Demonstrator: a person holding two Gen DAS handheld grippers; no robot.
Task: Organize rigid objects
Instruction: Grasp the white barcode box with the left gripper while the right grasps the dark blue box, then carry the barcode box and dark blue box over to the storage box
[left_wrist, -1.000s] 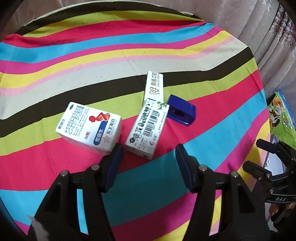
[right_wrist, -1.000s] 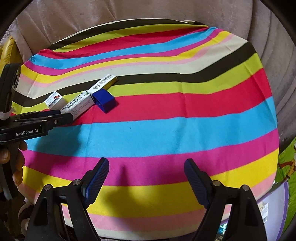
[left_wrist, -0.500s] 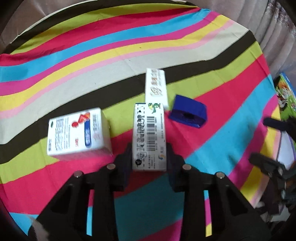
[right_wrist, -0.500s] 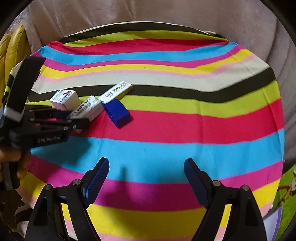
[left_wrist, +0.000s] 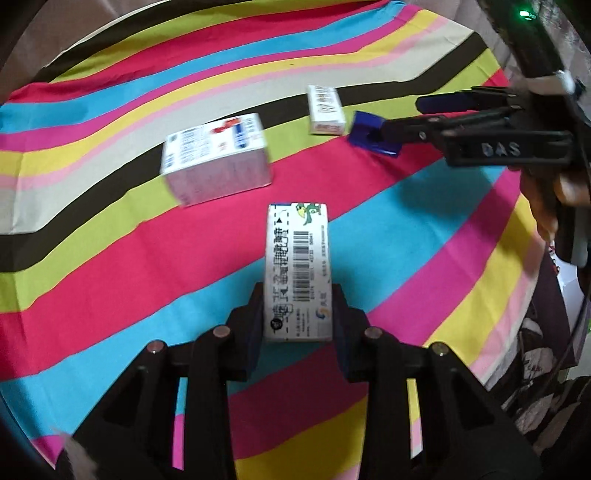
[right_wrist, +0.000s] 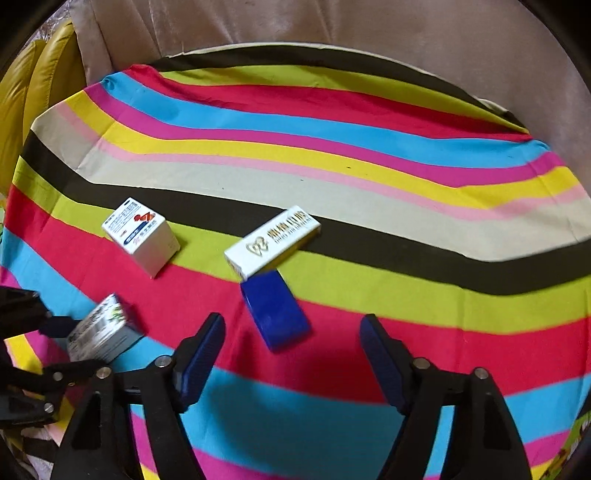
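Left gripper (left_wrist: 297, 314) clenched on white barcoded carton (left_wrist: 298, 273). Right gripper (right_wrist: 291, 354) closing, pads clear of dark blue plastic block (right_wrist: 275, 308) between them; gold-lettered face of long white box (right_wrist: 272, 240) readable only here. Striped cloth (right_wrist: 332, 417); beige curtain (right_wrist: 332, 22) behind.

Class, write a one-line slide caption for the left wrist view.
Left gripper clamps a barcoded white box above the striped cloth; right gripper reaches the blue block.

Far half of the striped cloth (right_wrist: 369, 147) lies open. Mid-cloth: red-marked box (right_wrist: 140, 236), long white box (right_wrist: 273, 240) touching the blue block (right_wrist: 277, 310); clear lane between them.
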